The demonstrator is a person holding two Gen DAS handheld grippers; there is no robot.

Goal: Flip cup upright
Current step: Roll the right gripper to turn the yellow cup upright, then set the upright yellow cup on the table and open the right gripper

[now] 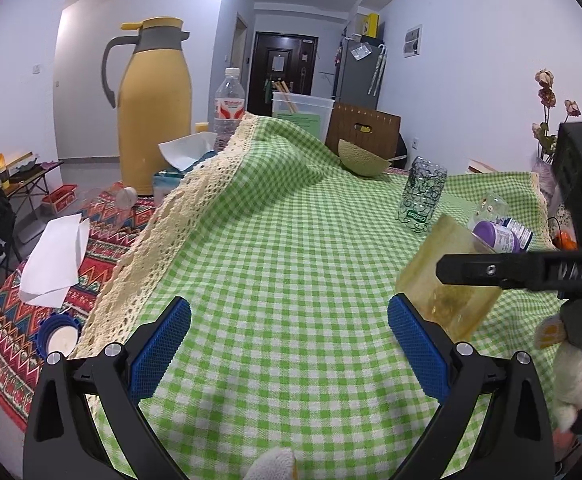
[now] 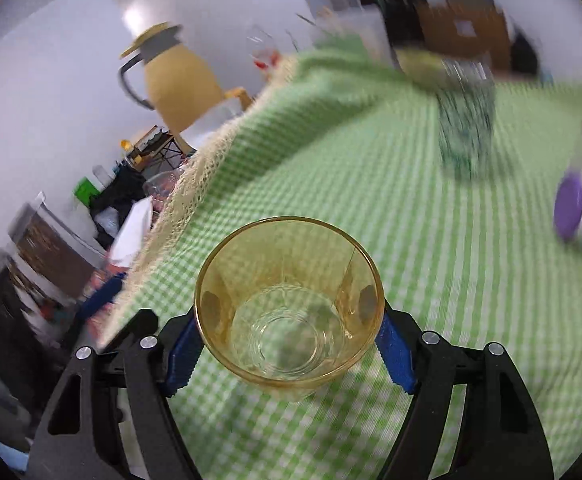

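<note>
My right gripper (image 2: 289, 320) is shut on a yellow see-through cup (image 2: 291, 300), its blue pads on both sides of the wall. The cup is held above the green checked cloth (image 2: 411, 208), tilted, with its open mouth facing the camera. In the left wrist view the same cup (image 1: 443, 280) hangs tilted at the right, with the right gripper's black finger (image 1: 491, 270) across it. My left gripper (image 1: 289, 344) is open and empty, low over the cloth (image 1: 291, 240).
An upright patterned glass (image 1: 423, 196) and a lying purple-capped bottle (image 1: 499, 236) sit behind the cup. A halved melon (image 1: 363, 156) lies further back. A yellow thermos jug (image 1: 153, 108), water bottle (image 1: 230, 104) and tissues (image 1: 57, 264) stand at the left.
</note>
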